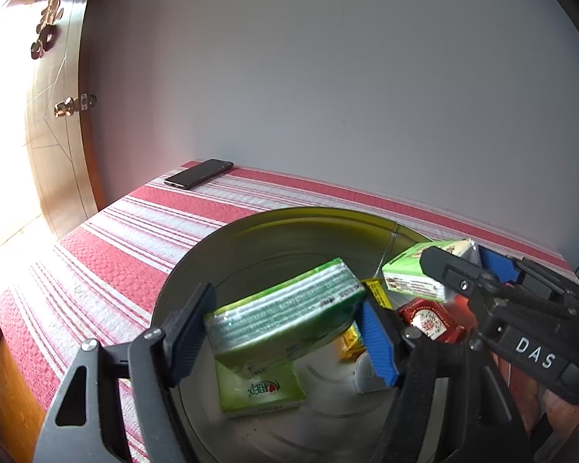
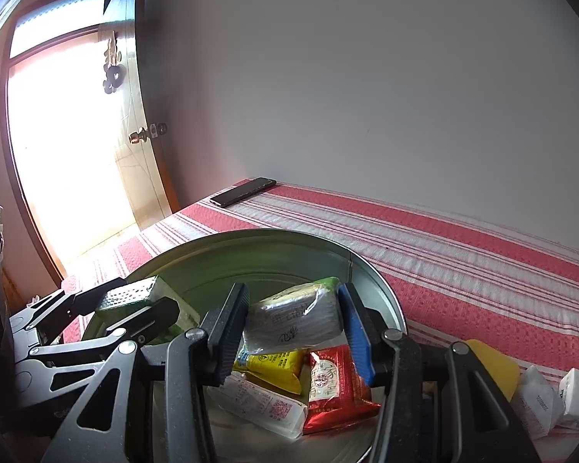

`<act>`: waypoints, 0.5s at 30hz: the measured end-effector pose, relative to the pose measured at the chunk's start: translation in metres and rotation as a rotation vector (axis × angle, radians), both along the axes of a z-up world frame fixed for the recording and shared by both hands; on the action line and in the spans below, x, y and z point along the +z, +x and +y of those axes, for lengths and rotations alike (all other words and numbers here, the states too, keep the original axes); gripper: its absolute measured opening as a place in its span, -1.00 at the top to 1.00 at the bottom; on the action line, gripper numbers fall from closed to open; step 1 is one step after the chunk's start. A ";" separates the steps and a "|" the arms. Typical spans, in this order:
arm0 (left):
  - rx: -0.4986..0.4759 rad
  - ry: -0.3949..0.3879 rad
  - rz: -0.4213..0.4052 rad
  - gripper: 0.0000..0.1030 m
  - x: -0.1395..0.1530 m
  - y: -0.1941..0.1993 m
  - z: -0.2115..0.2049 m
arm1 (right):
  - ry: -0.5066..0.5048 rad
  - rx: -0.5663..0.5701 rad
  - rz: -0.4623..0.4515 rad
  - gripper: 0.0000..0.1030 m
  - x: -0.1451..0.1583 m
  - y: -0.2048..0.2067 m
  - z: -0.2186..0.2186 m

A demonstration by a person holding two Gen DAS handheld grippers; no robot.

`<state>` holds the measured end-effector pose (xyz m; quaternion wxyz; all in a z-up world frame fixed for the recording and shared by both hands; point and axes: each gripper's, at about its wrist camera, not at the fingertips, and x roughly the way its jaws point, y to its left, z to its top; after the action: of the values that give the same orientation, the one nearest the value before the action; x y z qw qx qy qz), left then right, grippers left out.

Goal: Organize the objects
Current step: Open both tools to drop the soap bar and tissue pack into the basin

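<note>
A red-and-white striped cloth [image 2: 463, 254] covers the table, which stands against a plain grey wall [image 2: 366, 77]. A phone [image 2: 243, 191] lies at its far left corner, near an open wooden door [image 1: 58, 123]. Over the metal basin [image 2: 274, 247], the left gripper [image 1: 285, 328] clamps a green tissue pack [image 1: 285, 308]; the right gripper [image 2: 295, 322] clamps a second tissue pack [image 2: 293, 316].

Tin [image 2: 370, 270] crowded with packets [image 2: 339, 386]; cloth [image 2: 463, 270] beyond open; phone [image 2: 243, 191] far corner.

one metal tin [image 2: 366, 270], one phone [image 2: 243, 191], three green packs [image 1: 285, 308]
</note>
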<state>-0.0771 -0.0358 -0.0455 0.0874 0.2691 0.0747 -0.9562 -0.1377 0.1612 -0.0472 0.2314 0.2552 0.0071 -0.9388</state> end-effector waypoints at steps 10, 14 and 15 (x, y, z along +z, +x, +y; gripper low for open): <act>0.009 0.002 -0.004 -0.68 0.000 0.000 0.001 | 0.027 -0.034 0.018 -0.23 -0.002 0.002 0.003; 0.027 -0.010 0.025 -0.99 0.004 0.005 0.003 | -0.019 -0.064 0.024 -0.42 0.001 0.007 0.020; 0.026 -0.010 0.030 -0.99 0.005 0.006 0.004 | -0.026 -0.069 0.030 -0.43 0.002 0.009 0.024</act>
<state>-0.0709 -0.0315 -0.0405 0.1002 0.2531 0.0748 -0.9593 -0.1286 0.1852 -0.0448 0.2020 0.2382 -0.0105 -0.9499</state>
